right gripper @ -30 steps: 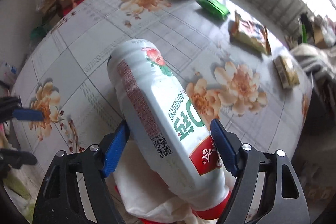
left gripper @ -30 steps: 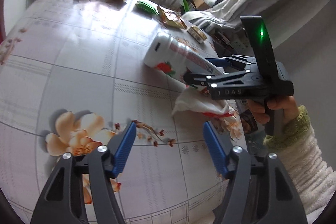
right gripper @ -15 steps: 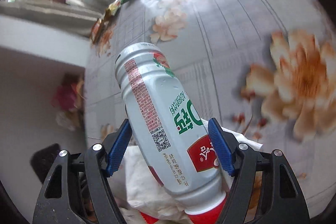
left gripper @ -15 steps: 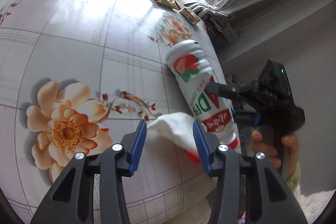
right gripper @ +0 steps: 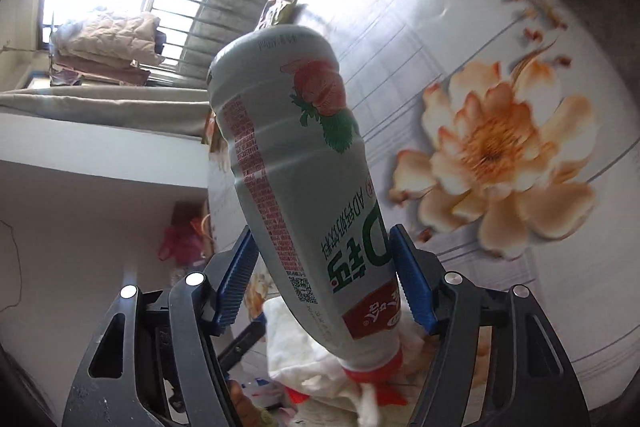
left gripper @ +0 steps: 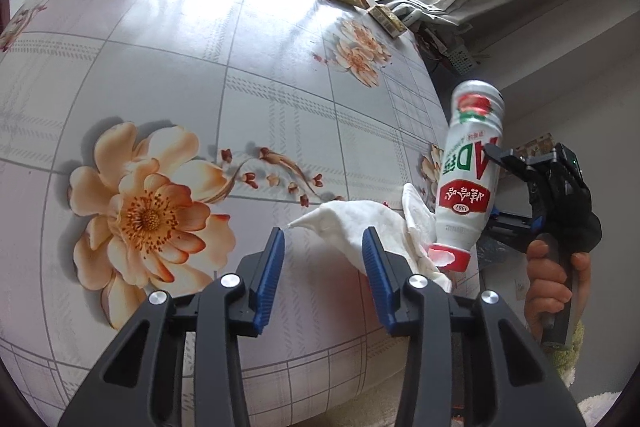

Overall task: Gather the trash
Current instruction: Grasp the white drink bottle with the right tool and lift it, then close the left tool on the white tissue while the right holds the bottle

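The right gripper (right gripper: 324,283) clenches a white yogurt-drink bottle (right gripper: 304,187), cap down, at the floral table's (left gripper: 168,75) near edge, its jaws just closing tighter. The left gripper (left gripper: 324,267), jaws closing, stands unclenched around a crumpled white tissue (left gripper: 356,223) beside that bottle

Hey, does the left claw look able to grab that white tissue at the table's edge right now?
Probably yes. The left claw stands open with the tissue's pointed corner between its pads, nothing blocking. The bottle in the right claw hangs just beside it.
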